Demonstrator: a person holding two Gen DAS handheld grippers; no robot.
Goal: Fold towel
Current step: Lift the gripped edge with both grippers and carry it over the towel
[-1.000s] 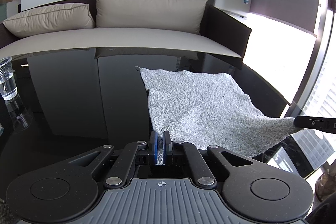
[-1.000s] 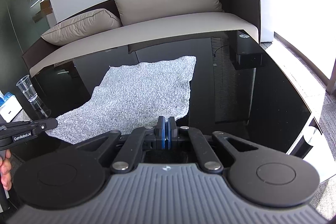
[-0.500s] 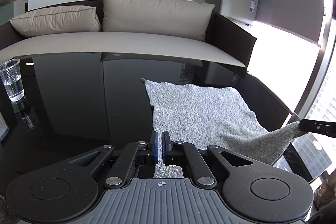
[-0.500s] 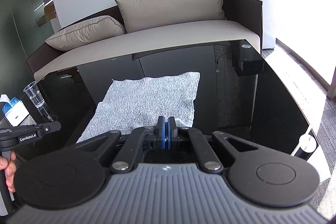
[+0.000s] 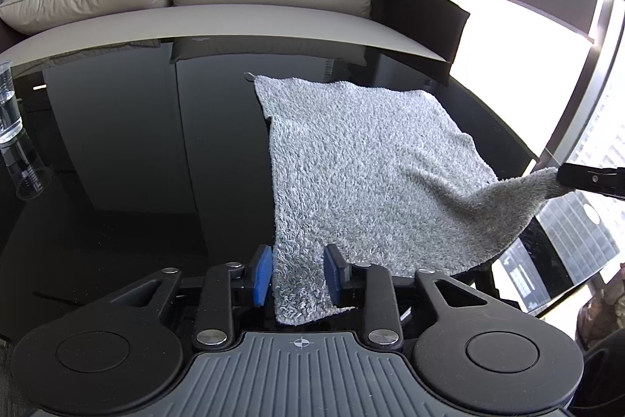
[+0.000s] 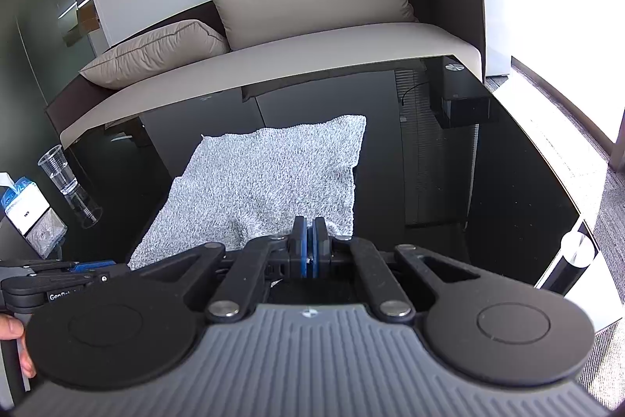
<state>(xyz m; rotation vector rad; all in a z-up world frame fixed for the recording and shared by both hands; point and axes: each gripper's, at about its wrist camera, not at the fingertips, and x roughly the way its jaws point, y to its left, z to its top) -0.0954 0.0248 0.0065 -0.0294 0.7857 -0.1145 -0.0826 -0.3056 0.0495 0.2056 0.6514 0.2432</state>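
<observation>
Grey terry towel (image 5: 363,159) lies mostly flat on the glossy black surface (image 5: 117,151), far edge toward the beige sofa (image 5: 242,22). Left tool (image 5: 299,274) is wide open, blue pads either side of the towel's near left corner, not clamping it; corner lies between the fingers. Right tool (image 6: 309,247) is closed tight on the towel's near right corner, pads pressed together with fabric pinched between them. From the left wrist view that corner is lifted off the surface, cloth sagging beneath the pinch. Clear plastic cup (image 6: 58,169) with water stands on the surface at far left, well apart from the towel, tissue box (image 6: 23,206) near it.
</observation>
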